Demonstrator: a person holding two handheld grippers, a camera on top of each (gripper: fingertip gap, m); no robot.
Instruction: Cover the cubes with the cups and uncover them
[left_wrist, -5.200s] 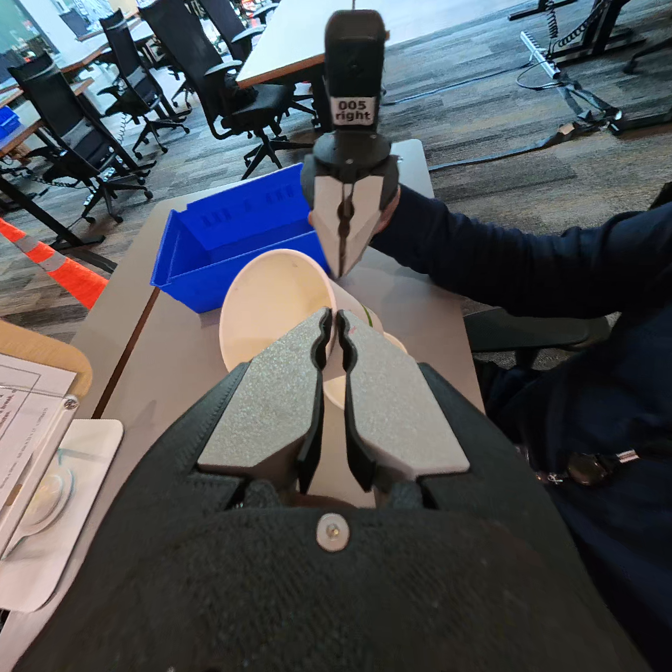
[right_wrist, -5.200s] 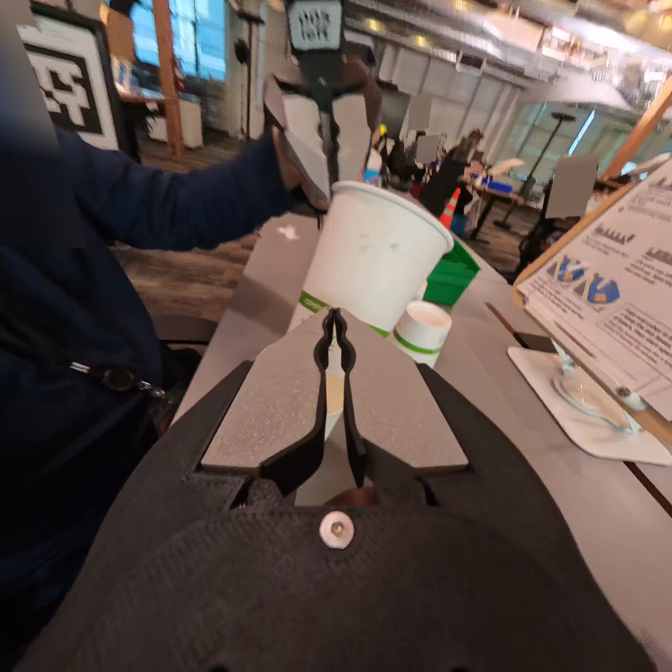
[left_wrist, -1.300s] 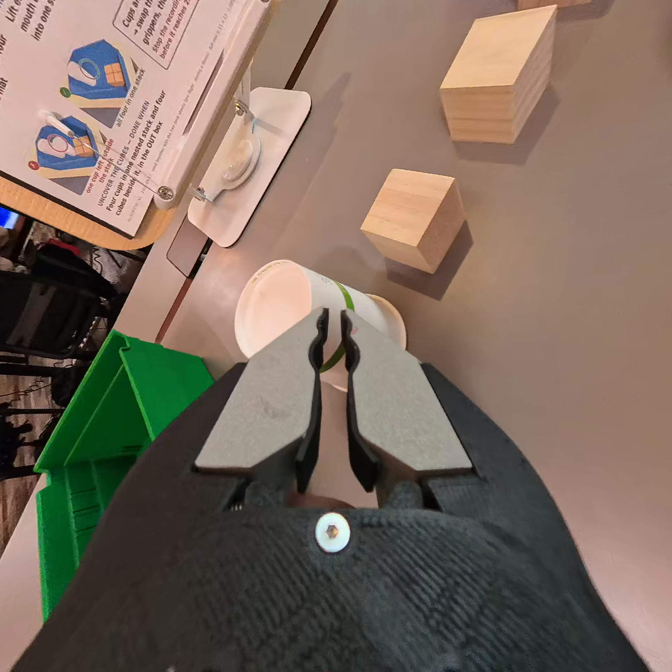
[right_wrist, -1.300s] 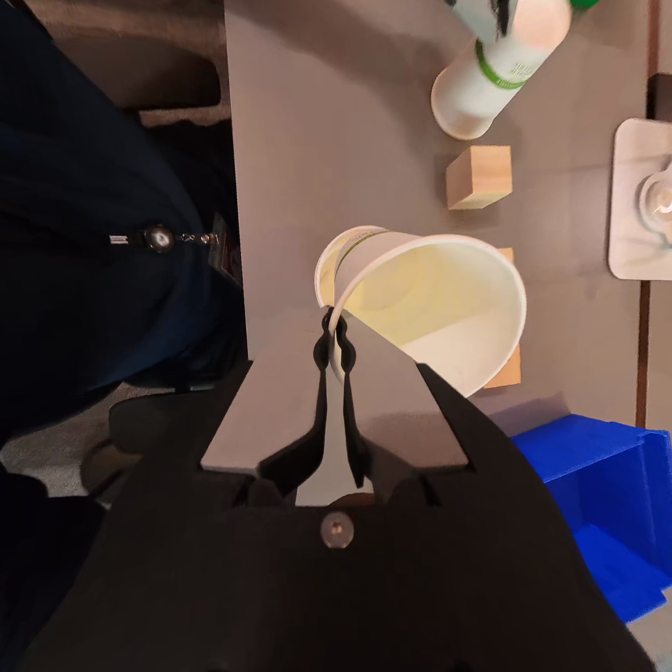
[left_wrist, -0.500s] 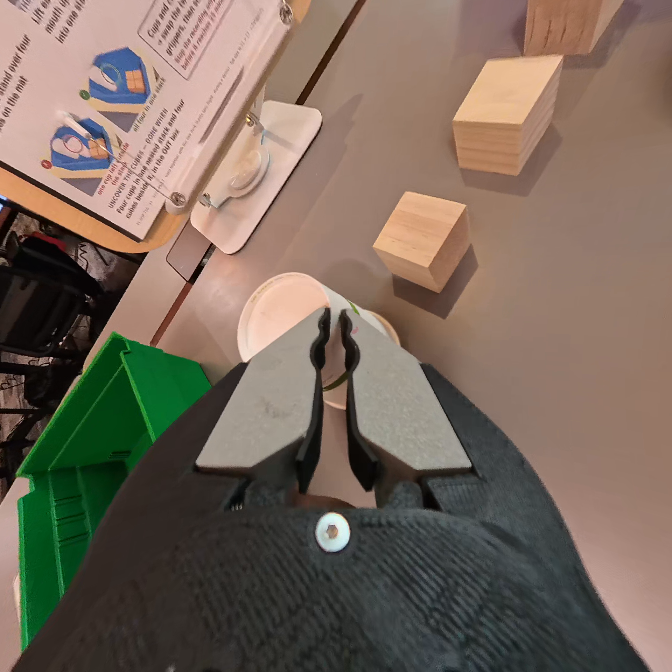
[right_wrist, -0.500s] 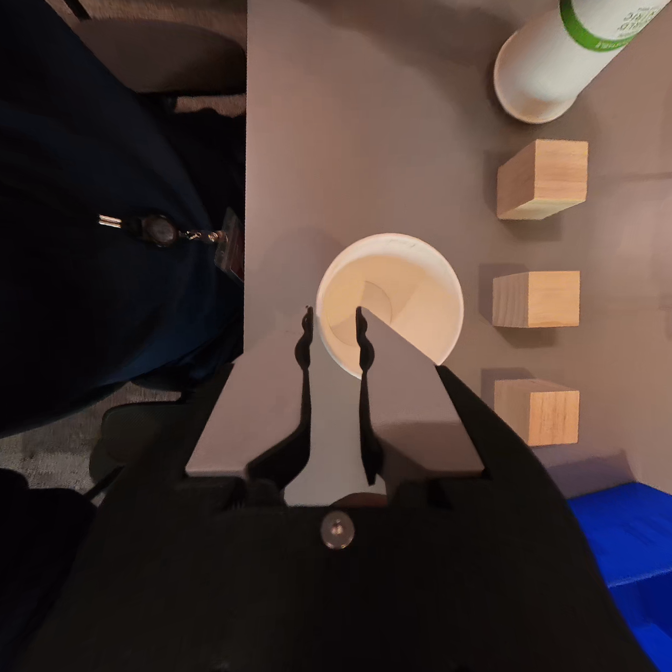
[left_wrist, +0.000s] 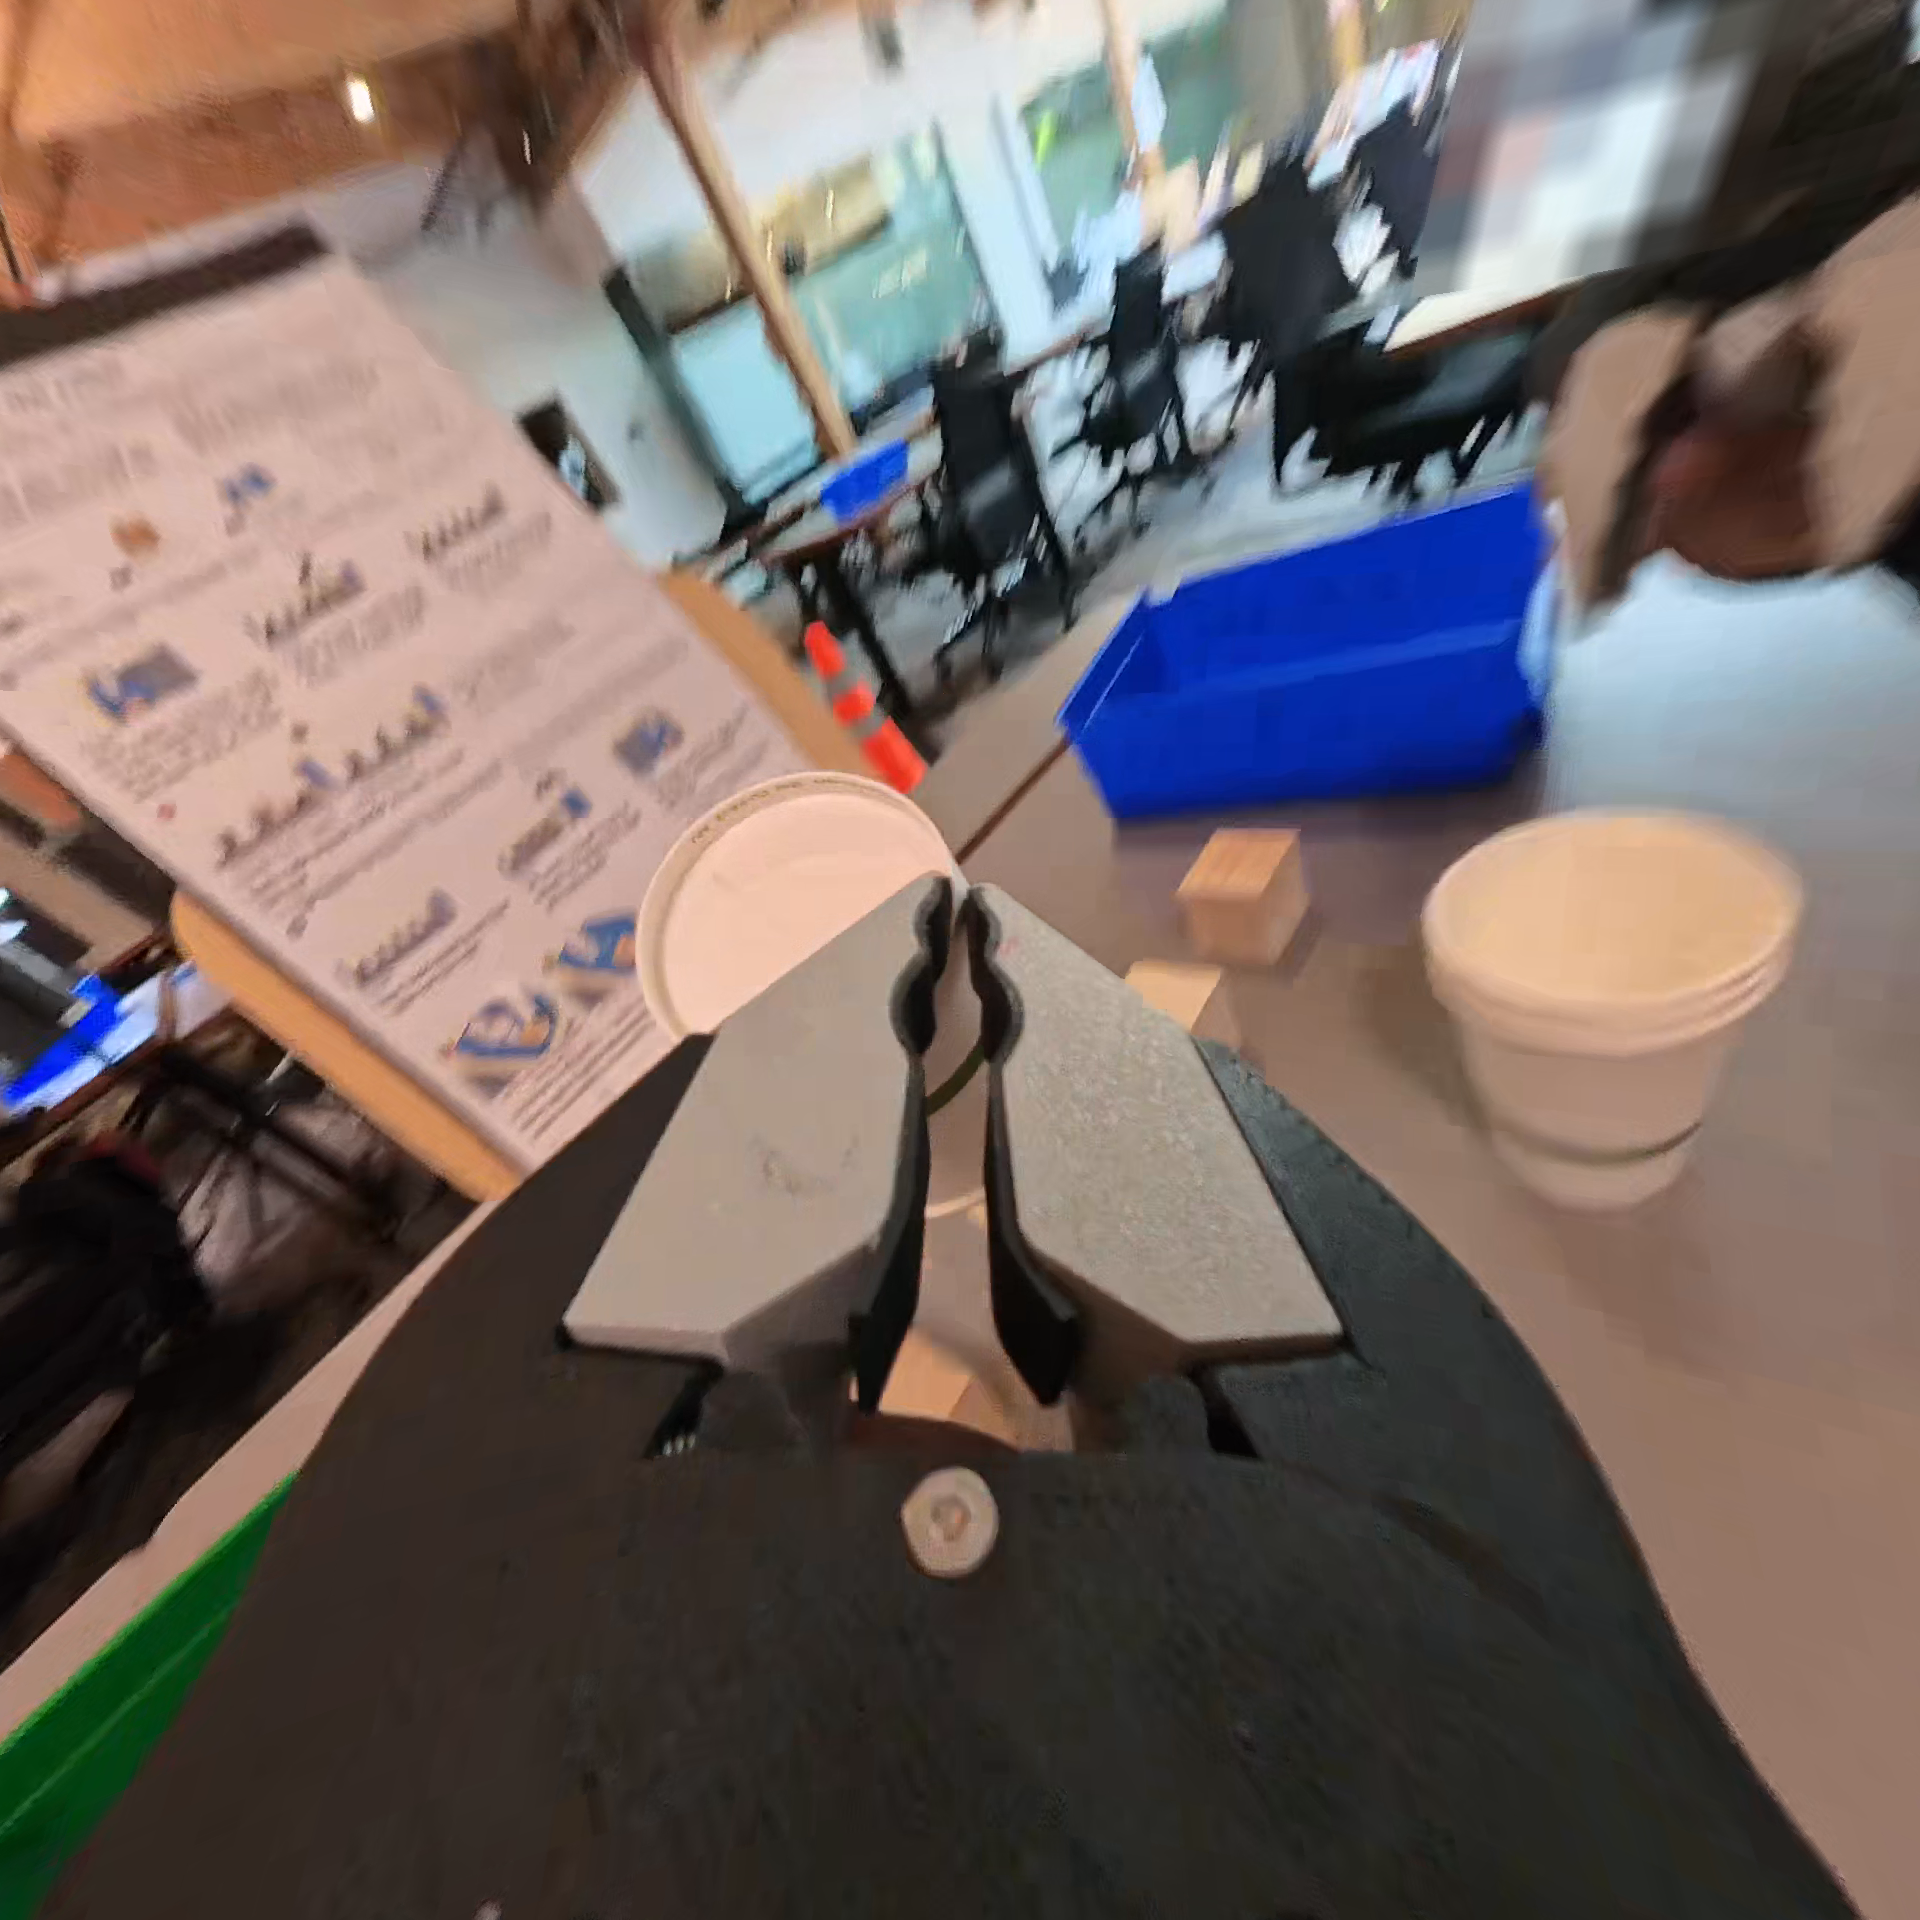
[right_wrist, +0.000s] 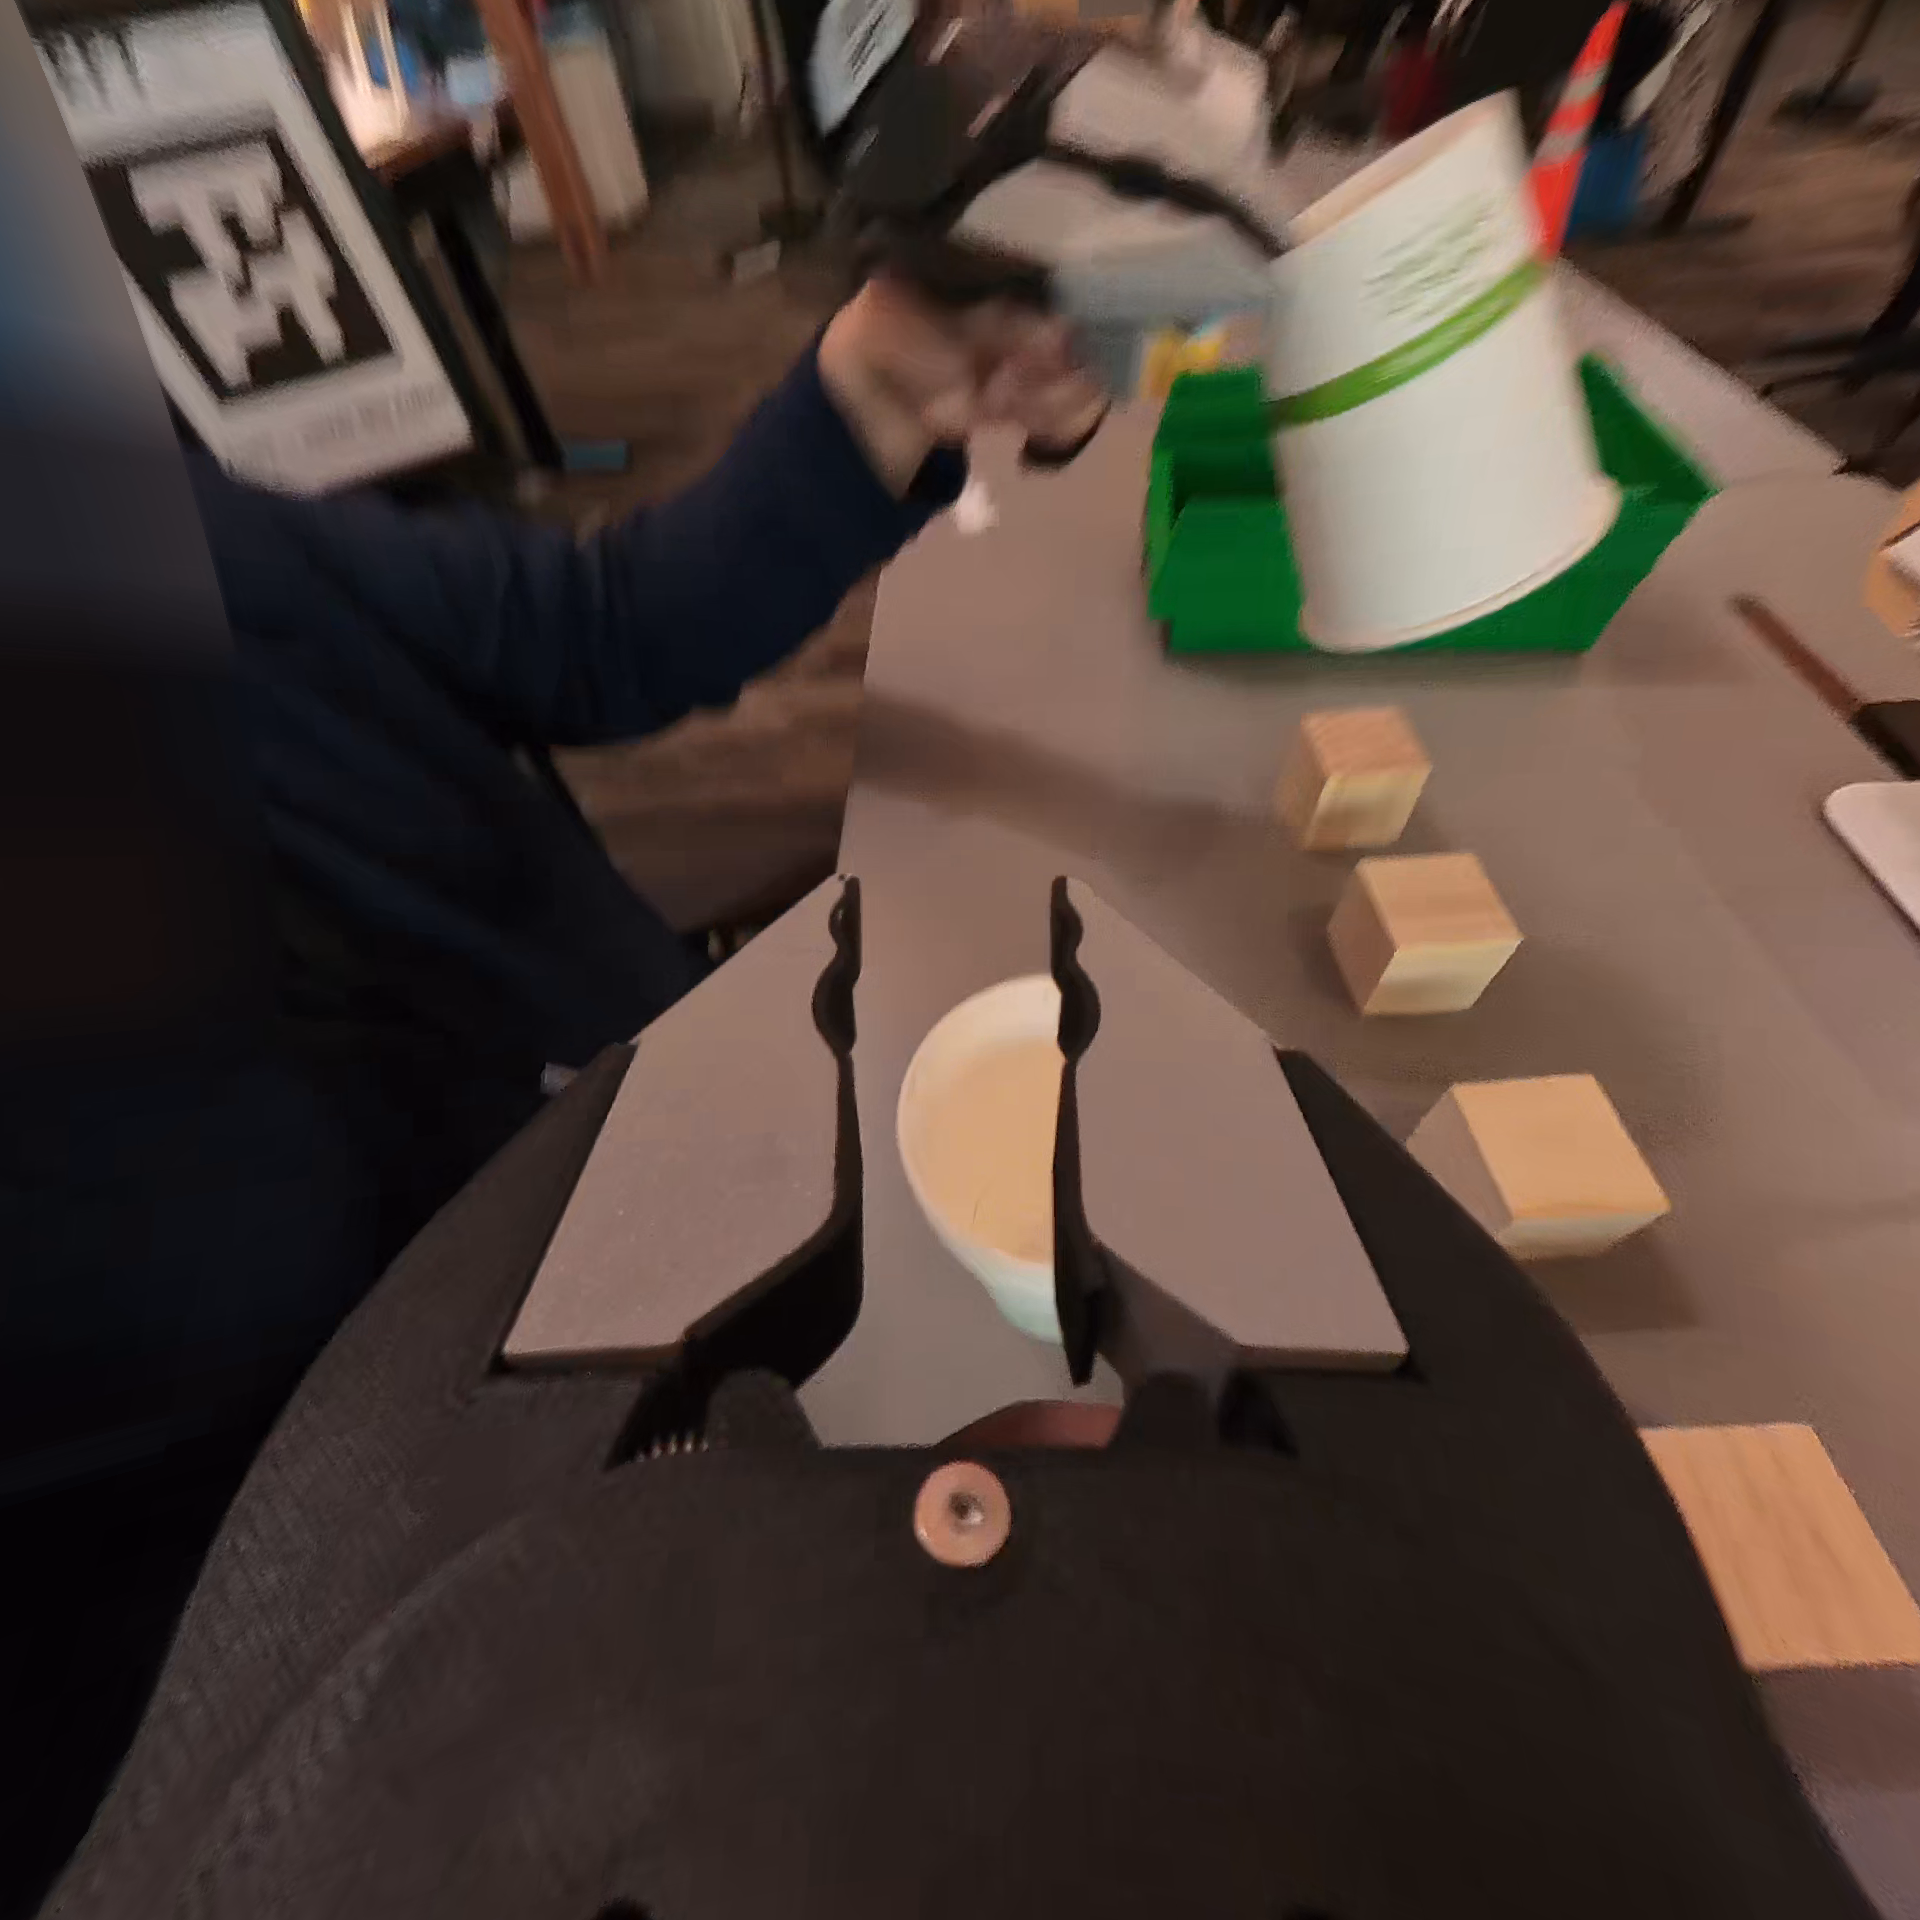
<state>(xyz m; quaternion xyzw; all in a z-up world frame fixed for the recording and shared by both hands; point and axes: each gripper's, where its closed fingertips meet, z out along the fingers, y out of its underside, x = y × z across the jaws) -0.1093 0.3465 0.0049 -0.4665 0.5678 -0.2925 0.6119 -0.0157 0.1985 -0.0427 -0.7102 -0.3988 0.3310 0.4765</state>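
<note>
My left gripper is shut on the wall of a white paper cup with a green band. The right wrist view shows that cup tilted, mouth down, in the air over the green bin. My right gripper is open and holds nothing. A stack of white cups stands mouth up on the table below its fingers, and also shows in the left wrist view. Several wooden cubes lie in a row on the grey table. Two cubes show in the left wrist view.
A blue bin stands at the far end of the table and a green bin at the other end. An instruction board stands along the table's side. A person's sleeve reaches over the near edge.
My right gripper set the cup stack upright on the table, opened and drew back from it. My left gripper lifted its cup off the table and swung it up.
</note>
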